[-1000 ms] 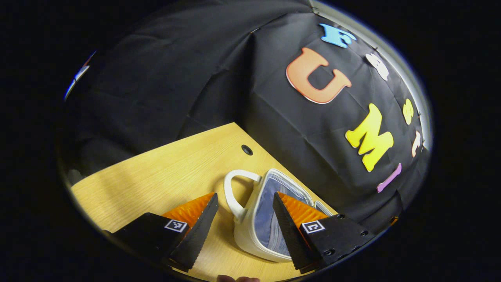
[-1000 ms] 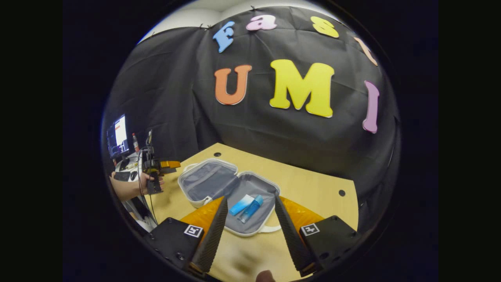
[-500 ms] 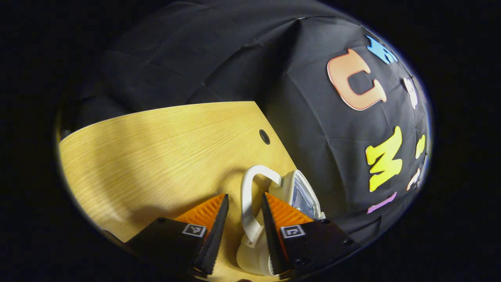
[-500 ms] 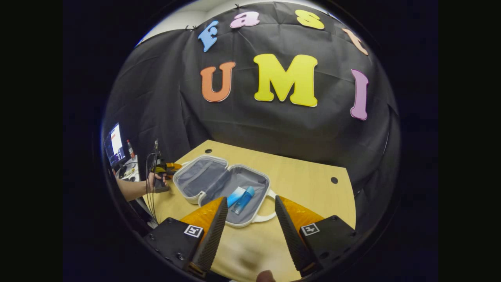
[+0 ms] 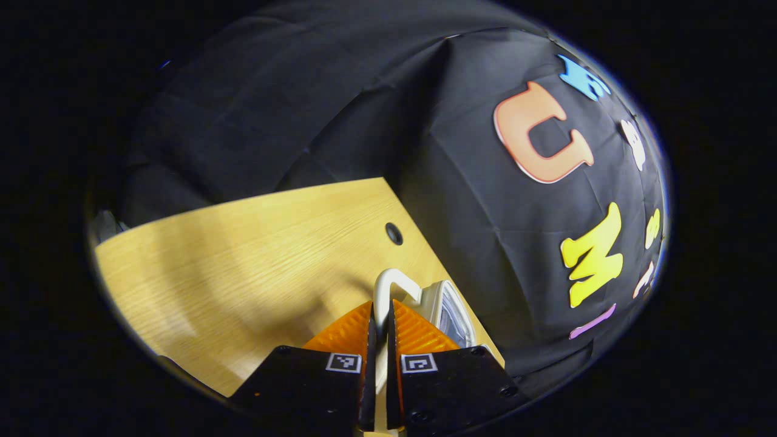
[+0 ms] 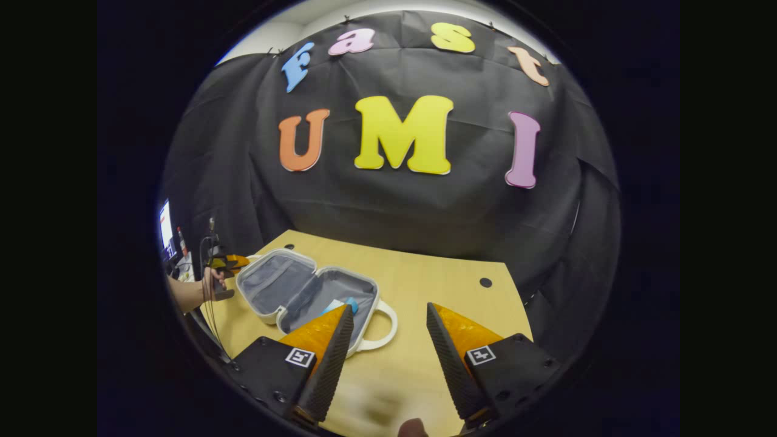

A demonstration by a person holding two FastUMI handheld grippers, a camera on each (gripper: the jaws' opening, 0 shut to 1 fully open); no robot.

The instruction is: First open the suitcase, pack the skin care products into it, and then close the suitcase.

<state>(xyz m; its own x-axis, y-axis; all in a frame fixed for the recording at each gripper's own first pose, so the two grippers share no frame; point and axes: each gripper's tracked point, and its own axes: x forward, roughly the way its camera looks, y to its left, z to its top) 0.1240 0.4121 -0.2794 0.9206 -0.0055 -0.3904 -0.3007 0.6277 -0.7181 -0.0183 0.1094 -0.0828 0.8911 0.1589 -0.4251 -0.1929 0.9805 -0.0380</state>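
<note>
Left gripper view: left tongs (image 5: 377, 340), black bodies with orange ribbed fingers, drawn together and clamped on the white handle (image 5: 383, 291) of the suitcase (image 5: 446, 306). Handle strap runs down between the two fingers, which press it from both sides. Suitcase half behind it, white rim, grey lining, seen edge-on near the far edge of the table (image 5: 243, 261). Table of light wood, one round dark hole (image 5: 394, 233) near its far corner.

Right gripper view: right tongs (image 6: 388, 346), same make, fingers well apart, hovering above the near part of the table (image 6: 443, 285) with nothing between them. Suitcase (image 6: 303, 288) lies open flat on the left part of the table, both halves lined in grey. Nearer half has its own white loop handle (image 6: 381, 328) pointing toward the camera, untouched. Skin care products (image 6: 341, 305), blue and white, lie inside the nearer half, partly hidden behind the left finger of the right tongs; exact count cannot be told. At the far left end of the suitcase, a hand (image 6: 212, 280) holds the left tongs (image 6: 234, 261) against the farther half's edge. Monitor (image 6: 164, 226) glows beyond the table's left end.
</note>
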